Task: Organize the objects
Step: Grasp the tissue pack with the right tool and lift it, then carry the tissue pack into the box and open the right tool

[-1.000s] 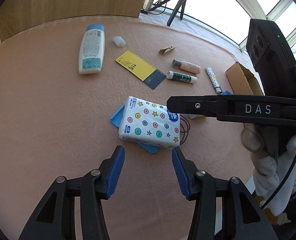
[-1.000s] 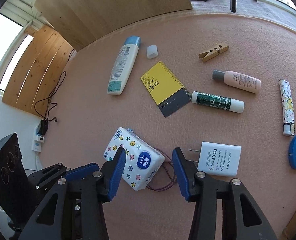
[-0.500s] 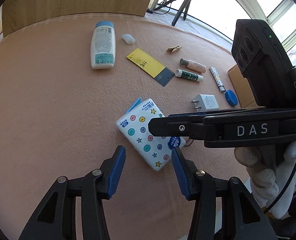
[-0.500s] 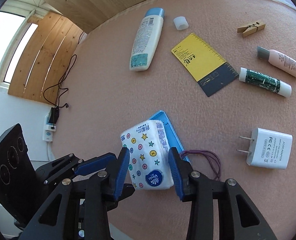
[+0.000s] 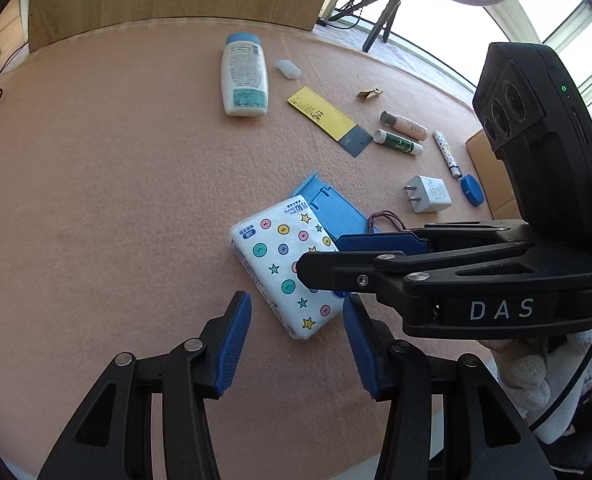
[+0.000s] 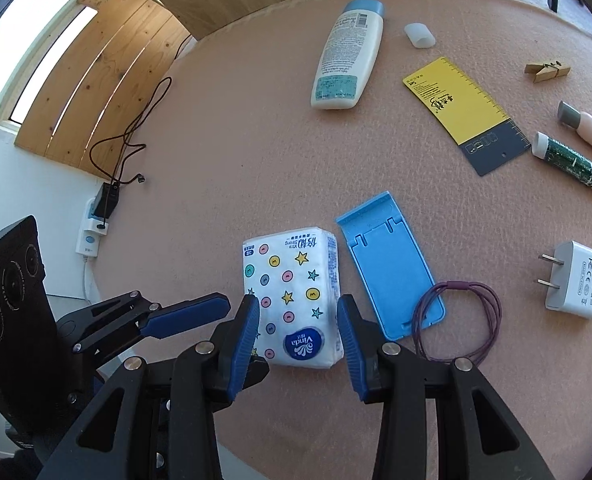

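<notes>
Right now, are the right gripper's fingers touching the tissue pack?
Touching. Right wrist view: the right gripper straddles the tissue pack, both blue fingers flush against its sides, no gap visible.

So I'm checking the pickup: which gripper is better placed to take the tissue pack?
The right gripper. Its blue pads already sit on both sides of the tissue pack, apparently gripping it. The left gripper is open with only the pack's corner near its gap.
</notes>
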Demonstrator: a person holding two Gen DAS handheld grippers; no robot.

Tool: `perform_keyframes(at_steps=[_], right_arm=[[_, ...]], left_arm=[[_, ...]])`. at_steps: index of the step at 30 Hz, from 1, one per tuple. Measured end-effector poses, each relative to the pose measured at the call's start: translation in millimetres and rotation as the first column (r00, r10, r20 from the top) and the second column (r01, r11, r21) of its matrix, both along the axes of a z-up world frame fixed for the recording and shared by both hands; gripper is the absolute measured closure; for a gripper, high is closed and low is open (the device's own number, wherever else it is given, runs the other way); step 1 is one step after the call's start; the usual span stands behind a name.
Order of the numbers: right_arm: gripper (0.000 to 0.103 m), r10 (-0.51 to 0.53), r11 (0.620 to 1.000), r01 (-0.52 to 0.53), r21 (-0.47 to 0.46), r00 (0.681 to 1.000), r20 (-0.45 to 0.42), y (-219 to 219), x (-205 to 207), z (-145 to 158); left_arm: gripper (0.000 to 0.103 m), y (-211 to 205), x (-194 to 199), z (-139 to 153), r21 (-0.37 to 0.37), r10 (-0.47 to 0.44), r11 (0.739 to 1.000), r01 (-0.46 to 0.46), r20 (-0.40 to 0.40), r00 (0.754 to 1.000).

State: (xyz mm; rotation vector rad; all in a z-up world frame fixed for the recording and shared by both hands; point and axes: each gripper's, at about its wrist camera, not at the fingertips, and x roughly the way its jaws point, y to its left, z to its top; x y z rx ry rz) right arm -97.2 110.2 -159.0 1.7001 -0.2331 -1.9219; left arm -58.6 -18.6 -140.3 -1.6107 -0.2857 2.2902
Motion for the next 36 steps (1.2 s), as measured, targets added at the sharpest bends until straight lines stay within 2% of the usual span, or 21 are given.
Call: perform_keyframes(at_steps=[10, 21, 28, 36], right_arm=[[0.066, -0.003, 1.0, 0.003, 0.015, 1.0, -0.006, -7.7, 3.3, -6.4], [0.069, -0.023, 1.0, 0.023, -0.011, 0.998, -0.055, 2.0, 18.4, 19.3], [0.069, -0.109, 0.993, 0.104, -0.05, 0.989, -0.099, 40.6, 26.9, 45.0], [0.069, -0.223, 0.974, 0.216, -0.06, 0.964, -0.142, 108.6, 38.2, 64.5]], left_arm=[[0.052, 1.1, -1.2, -8.6, 0.042, 0.019, 0.999, -0.02, 0.013, 1.0], [0.053, 11.7, 10.1, 19.8, 0.022, 0.002, 1.0, -0.001, -0.046, 0.999], [0.053, 46.0, 8.4, 49.7, 0.019, -0.065, 0.998, 0.068, -0.11, 0.992], [0.053, 113.3, -4.0, 72.0, 0.024, -0.198, 0.979, 0.204, -0.145, 0.969]])
